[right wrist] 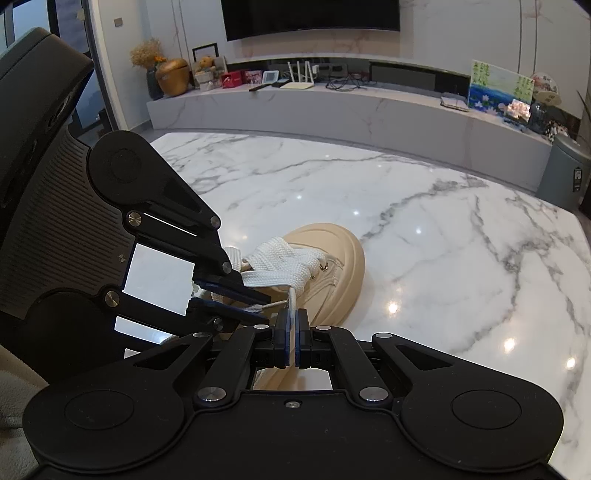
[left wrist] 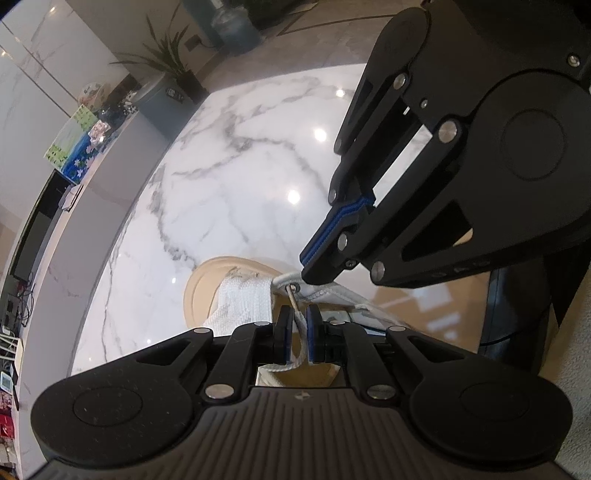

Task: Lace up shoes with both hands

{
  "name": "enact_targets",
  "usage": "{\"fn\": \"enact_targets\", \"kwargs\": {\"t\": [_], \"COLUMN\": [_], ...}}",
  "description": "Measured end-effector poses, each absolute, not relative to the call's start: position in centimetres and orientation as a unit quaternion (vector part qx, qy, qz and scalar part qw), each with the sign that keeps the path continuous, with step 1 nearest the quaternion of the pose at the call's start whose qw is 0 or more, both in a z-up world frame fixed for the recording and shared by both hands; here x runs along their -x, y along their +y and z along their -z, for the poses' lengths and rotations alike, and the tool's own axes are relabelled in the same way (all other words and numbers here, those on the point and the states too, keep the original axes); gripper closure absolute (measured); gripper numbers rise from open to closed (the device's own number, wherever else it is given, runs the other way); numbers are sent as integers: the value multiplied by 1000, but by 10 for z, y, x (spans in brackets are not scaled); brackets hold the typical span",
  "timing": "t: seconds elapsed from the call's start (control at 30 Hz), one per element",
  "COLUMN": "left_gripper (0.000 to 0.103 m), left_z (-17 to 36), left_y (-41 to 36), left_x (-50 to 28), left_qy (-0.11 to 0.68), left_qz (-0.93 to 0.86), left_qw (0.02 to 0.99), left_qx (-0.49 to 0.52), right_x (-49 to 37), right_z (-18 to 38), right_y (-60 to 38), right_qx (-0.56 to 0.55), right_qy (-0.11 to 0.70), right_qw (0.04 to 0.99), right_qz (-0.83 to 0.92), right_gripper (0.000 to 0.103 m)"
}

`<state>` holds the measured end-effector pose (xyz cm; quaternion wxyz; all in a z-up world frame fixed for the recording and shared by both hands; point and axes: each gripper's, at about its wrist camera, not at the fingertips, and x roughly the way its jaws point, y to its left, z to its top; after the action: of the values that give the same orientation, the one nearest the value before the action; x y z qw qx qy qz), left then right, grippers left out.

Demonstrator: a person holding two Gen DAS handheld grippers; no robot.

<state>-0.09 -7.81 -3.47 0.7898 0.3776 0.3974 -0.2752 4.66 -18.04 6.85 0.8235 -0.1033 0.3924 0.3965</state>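
A beige shoe (left wrist: pixel 207 284) (right wrist: pixel 332 258) with woven white laces lies on the marble table (left wrist: pixel 240 166) (right wrist: pixel 443 240). In the left wrist view my left gripper (left wrist: pixel 299 325) is shut on a white lace (left wrist: pixel 301 334). The lace's stiff tip (left wrist: pixel 291 295) pokes into a metal eyelet (left wrist: pixel 294 286). My right gripper (right wrist: pixel 293 332) is shut on the shoe's eyelet flap (right wrist: pixel 293 302), seen edge-on. Its tips (left wrist: pixel 314 275) sit just right of that eyelet. In the right wrist view the left gripper (right wrist: pixel 258 304) comes in from the left, holding the lace tip (right wrist: pixel 273 305) against the flap.
A long low marble bench (right wrist: pixel 332 107) with a router, pictures and ornaments runs behind the table, below a wall television (right wrist: pixel 314 14). A grey bin (right wrist: pixel 561 173) and a potted plant (left wrist: pixel 166 55) stand past the table's far corner. Bare marble stretches beyond the shoe.
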Motion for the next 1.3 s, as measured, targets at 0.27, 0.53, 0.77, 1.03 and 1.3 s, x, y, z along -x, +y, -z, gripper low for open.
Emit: {"fn": "enact_targets", "kwargs": {"t": [0.27, 0.53, 0.77, 1.03, 1.3], "left_gripper": [96, 96, 87, 76, 76], "left_z": [40, 37, 25, 27, 42], "left_y": [-78, -79, -72, -74, -80], "left_x": [-1, -7, -13, -23, -31], "left_qy": [403, 395, 389, 380, 385], "left_qz": [280, 277, 286, 286, 270], "left_qw": [783, 787, 787, 785, 782], "left_qx": [-382, -386, -385, -396, -410], "right_x": [-49, -49, -48, -45, -44], "right_z": [-68, -69, -71, -72, -72], "right_y": [-180, -184, -184, -184, -185], "right_qx": [104, 105, 106, 112, 107], "right_qy": [392, 392, 389, 383, 382], "right_qw": [823, 822, 823, 826, 827], "right_qz": [-398, -399, -400, -398, -399], "right_gripper": [102, 102, 101, 101, 101]}}
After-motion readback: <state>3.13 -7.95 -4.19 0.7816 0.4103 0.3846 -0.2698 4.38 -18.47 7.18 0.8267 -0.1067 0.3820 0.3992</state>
